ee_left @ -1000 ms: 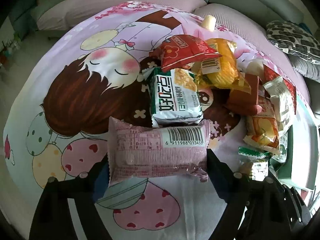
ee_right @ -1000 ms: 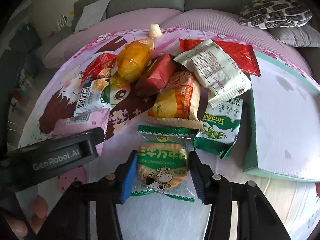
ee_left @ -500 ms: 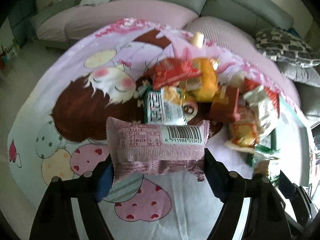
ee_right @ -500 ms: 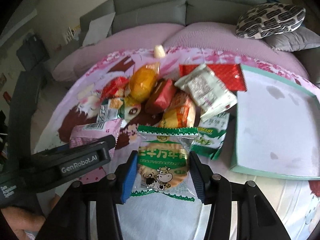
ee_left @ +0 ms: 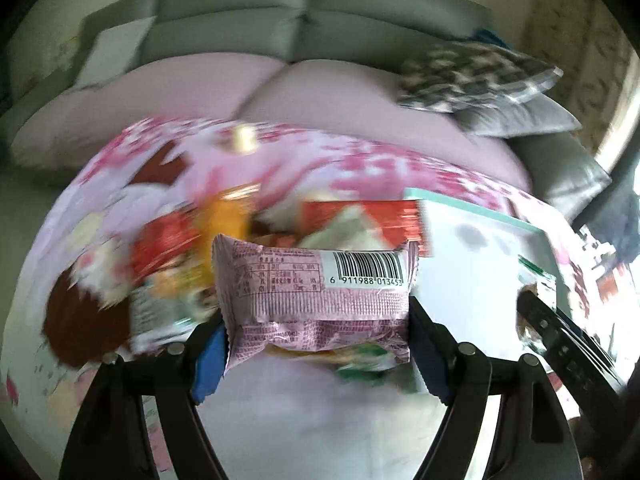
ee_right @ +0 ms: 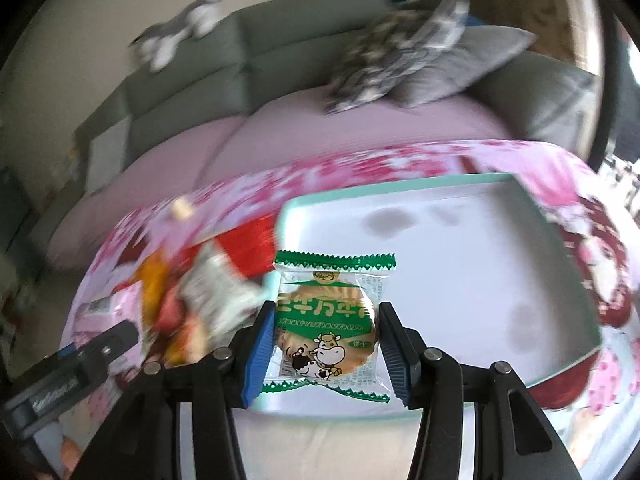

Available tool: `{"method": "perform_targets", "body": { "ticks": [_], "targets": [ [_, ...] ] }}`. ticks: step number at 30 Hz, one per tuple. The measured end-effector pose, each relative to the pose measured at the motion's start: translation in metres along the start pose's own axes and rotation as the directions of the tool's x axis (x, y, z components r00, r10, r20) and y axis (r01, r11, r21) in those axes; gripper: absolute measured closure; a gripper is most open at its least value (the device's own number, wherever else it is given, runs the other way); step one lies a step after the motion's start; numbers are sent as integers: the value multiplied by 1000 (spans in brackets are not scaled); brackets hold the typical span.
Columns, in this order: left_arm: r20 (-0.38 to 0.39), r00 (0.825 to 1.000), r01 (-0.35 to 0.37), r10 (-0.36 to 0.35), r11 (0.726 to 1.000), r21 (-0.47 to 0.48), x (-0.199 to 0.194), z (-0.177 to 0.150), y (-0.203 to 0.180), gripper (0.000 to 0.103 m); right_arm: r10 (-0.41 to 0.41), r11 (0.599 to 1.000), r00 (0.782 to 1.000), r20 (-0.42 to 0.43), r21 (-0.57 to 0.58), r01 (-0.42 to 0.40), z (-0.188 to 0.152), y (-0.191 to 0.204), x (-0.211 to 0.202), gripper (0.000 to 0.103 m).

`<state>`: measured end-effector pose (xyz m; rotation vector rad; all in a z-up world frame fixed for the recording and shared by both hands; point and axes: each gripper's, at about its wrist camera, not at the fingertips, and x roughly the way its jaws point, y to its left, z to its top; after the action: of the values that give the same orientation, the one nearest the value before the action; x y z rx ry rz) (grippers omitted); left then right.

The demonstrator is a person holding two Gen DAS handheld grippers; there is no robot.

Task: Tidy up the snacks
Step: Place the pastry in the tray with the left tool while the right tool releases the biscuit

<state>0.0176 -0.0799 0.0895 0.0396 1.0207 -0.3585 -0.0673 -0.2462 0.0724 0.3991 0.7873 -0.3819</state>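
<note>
My left gripper [ee_left: 318,350] is shut on a pink snack packet [ee_left: 316,296] with a barcode, held lifted above the blurred pile of snacks [ee_left: 208,248]. In the right wrist view my right gripper [ee_right: 324,354] is shut on a green-and-clear biscuit packet [ee_right: 330,320] with a cow on it, raised over the near left edge of the white tray [ee_right: 460,264] with a mint-green rim. The same tray [ee_left: 480,264] shows to the right in the left wrist view. The left gripper's body [ee_right: 76,364] appears at lower left of the right wrist view.
The snacks and tray lie on a pink cartoon-print cloth [ee_right: 560,168]. Behind it is a grey sofa [ee_left: 240,32] with a pink seat cover and patterned cushions [ee_left: 476,76]. The other gripper's black body [ee_left: 568,356] shows at right in the left wrist view.
Both grippers have risen and swung right toward the tray, each carrying its packet. The snack pile has slid left and down in both views.
</note>
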Motion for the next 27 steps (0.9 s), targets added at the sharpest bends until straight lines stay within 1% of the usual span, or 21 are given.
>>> {"method": "perform_targets", "body": {
  "ticks": [2,6,9,11,15,19,22,27],
  "targets": [
    [8,999,35,-35,999,39,3,5,-20,22,-38,998,999,13,41,38,6,-20,1,50],
    [1,995,94,-95,989,115,24,18,-61,22,-85,992,996,34,94,81,18,-49,8,50],
    [2,994,109,-111,981,161,41,21,-87,22,-115,988,993,40,112,109,27,-66,17,50],
    [-9,992,122,-122,976,179,52,21,-101,22,-129,983,991,23,134,125,32,-76,23,50],
    [-10,992,122,-122,967,224,76,32,-118,22,-149,976,989,-10,156,149,34,-87,39,50],
    [-30,991,132,-128,965,228,94,40,-130,22,-181,970,983,-25,161,182,38,-96,52,50],
    [-51,993,119,-110,964,239,108,43,-137,22,-193,965,980,-53,172,199,36,-104,62,50],
    [-96,991,108,-89,968,225,129,42,-142,22,-200,961,976,-80,180,212,32,-111,69,50]
  ]
}}
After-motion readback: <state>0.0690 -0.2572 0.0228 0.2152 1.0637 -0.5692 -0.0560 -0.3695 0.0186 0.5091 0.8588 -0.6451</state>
